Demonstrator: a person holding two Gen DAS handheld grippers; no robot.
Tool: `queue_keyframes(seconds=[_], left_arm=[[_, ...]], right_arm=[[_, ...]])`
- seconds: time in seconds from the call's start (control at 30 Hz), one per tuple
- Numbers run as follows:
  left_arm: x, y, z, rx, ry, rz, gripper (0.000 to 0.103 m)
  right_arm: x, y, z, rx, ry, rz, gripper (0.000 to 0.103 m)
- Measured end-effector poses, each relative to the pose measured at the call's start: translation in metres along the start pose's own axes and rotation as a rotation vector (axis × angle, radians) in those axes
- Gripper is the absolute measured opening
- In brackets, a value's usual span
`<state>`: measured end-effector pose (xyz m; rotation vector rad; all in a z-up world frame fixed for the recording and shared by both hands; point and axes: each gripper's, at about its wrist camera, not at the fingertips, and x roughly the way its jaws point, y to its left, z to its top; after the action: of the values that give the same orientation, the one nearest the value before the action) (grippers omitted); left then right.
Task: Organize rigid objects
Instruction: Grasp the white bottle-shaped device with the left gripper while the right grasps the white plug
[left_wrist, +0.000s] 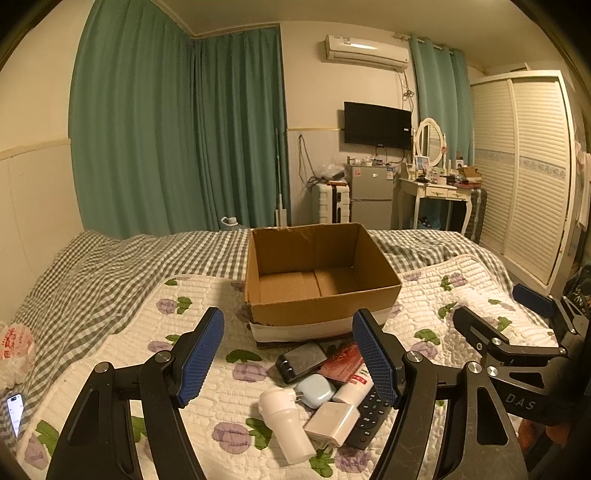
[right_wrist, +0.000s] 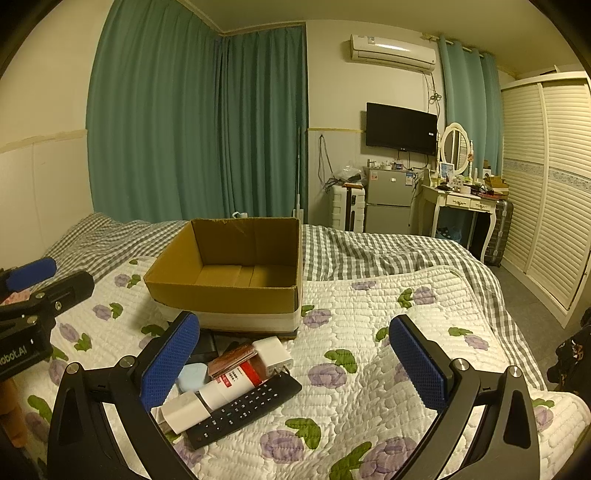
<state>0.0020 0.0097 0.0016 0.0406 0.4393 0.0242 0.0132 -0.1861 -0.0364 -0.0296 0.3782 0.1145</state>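
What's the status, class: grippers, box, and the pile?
Left gripper and right gripper open, holding nothing. Cardboard box empty. Remote, chargers, tube piled before it, untouched. Nothing blocking.

- The right gripper (right_wrist: 291, 363) fills the lower frame, its blue-padded jaws spread wide with nothing between them.
- An open cardboard box (right_wrist: 225, 295), nothing visible inside, sits at centre on the floral quilt (right_wrist: 388, 325).
- Just below the box lies a pile: a black remote control (right_wrist: 245, 411), a white tube (right_wrist: 227, 387), two white chargers (right_wrist: 274, 353) (right_wrist: 183, 412), a light blue case (right_wrist: 192, 376) and a reddish-brown wallet (right_wrist: 231, 359).
- The left gripper (right_wrist: 27, 291) enters at the left edge.
- Green curtains (right_wrist: 195, 125) hang at upper left; a wall television (right_wrist: 401, 128) is at upper right.
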Motion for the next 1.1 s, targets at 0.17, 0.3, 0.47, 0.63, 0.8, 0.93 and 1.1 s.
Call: queue_keyframes(seconds=[0.17, 0.3, 0.47, 0.63, 0.8, 0.93, 1.1], left_arm=[[0.022, 0.009, -0.009, -0.016, 0.084, 0.031, 0.075], [0.055, 0.013, -0.034, -0.024, 0.208, 0.035, 0.073], [0.102, 0.02, -0.074, -0.025, 0.374, 0.052, 0.072], [0.125, 0.026, -0.091, -0.081, 0.469, 0.002, 0.071], [0.142, 0.017, -0.102, -0.047, 0.547, -0.073, 0.05], [0.135, 0.021, -0.1, -0.061, 0.529, -0.082, 0.047], [0.106, 0.025, -0.083, -0.054, 0.449, -0.101, 0.047]], right_arm=[[0.009, 0.008, -0.006, -0.024, 0.041, 0.0, 0.103], [0.021, 0.014, -0.014, -0.039, 0.1, 0.007, 0.103], [0.033, 0.017, -0.02, -0.047, 0.15, 0.012, 0.103], [0.046, 0.021, -0.025, -0.048, 0.206, 0.023, 0.103], [0.057, 0.027, -0.029, -0.065, 0.245, 0.03, 0.103], [0.062, 0.032, -0.032, -0.087, 0.263, 0.031, 0.103], [0.065, 0.051, -0.038, -0.149, 0.295, 0.075, 0.103]])
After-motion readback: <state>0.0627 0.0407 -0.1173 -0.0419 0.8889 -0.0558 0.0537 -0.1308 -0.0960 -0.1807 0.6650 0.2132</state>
